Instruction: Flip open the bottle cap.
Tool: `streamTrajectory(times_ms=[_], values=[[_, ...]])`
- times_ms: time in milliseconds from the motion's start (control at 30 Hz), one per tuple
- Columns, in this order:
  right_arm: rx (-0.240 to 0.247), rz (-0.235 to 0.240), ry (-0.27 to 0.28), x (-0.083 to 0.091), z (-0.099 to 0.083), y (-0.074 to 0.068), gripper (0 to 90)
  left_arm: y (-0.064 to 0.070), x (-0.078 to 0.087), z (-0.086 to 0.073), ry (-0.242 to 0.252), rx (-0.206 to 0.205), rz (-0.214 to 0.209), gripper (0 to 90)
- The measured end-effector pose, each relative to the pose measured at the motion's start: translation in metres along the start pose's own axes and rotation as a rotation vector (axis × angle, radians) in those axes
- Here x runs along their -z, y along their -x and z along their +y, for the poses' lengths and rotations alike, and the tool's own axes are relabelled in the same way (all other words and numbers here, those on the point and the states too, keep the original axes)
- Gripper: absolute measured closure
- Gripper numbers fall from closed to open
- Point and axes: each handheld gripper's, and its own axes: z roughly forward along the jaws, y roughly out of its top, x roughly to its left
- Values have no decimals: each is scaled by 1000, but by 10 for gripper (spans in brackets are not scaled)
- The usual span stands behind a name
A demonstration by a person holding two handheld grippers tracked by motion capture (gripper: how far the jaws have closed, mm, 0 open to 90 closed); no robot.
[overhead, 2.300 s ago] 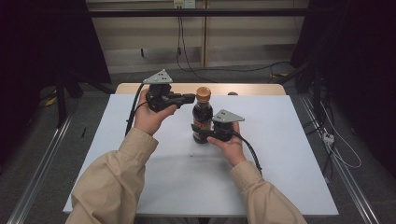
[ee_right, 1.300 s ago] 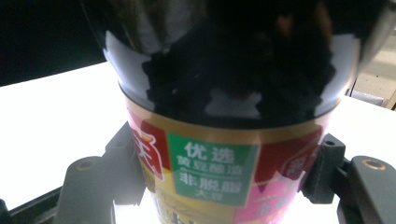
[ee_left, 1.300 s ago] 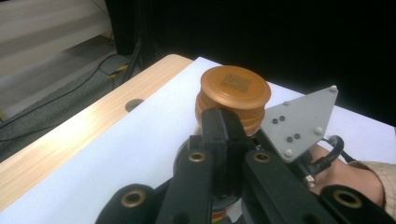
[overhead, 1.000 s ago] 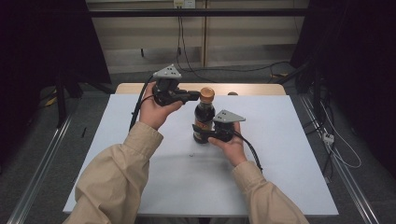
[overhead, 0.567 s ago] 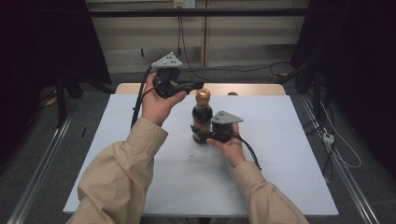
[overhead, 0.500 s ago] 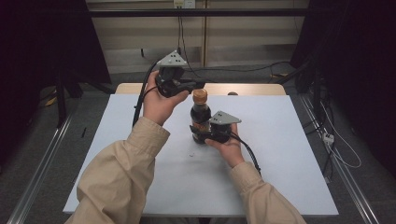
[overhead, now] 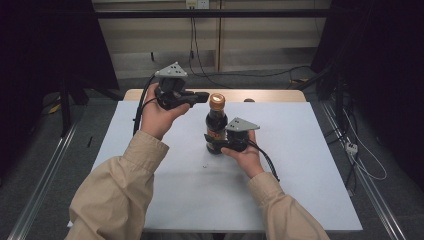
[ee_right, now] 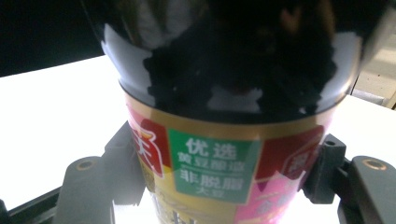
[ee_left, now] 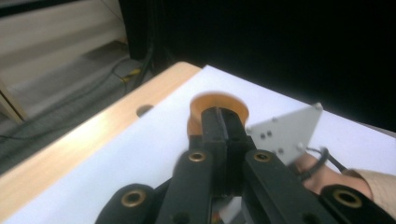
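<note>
The bottle [ee_right: 224,116] in my right gripper [overhead: 226,146] wears a yellow and pink label with a green panel; on it I can read the characters 优选 and, below them, 非脱脂, while the smaller print is too blurred to make out. My right fingers [ee_right: 119,163] are clamped against the label on both sides, low on the bottle's body. The bottle is dark with an orange-gold cap [overhead: 216,101], and it stands upright on the white tabletop [overhead: 310,165], near the middle and toward the far edge.

My left gripper [overhead: 202,96] is raised off the tabletop, just left of the cap and about level with it. Its fingers [ee_left: 219,128] are pressed together with nothing between them, their tips pointing at the cap [ee_left: 218,106] and close beside it; whether they touch it I cannot tell.
</note>
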Motion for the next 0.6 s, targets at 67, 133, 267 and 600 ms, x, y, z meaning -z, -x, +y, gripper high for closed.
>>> streamTrajectory(times_ms=[67, 133, 267, 600], values=[[-10, 2, 5, 0, -1, 1, 311, -1, -1, -4, -16, 4, -8, 900], [-4, 0, 1, 0, 0, 1, 311, -2, -4, -7, -32, 1, -5, 900], [-3, -2, 1, 0, 0, 1, 310, -4, -9, -10, -48, 2, 11, 900], [-3, -3, 4, 0, -1, 0, 309, -5, -18, -13, -70, 1, 6, 900]])
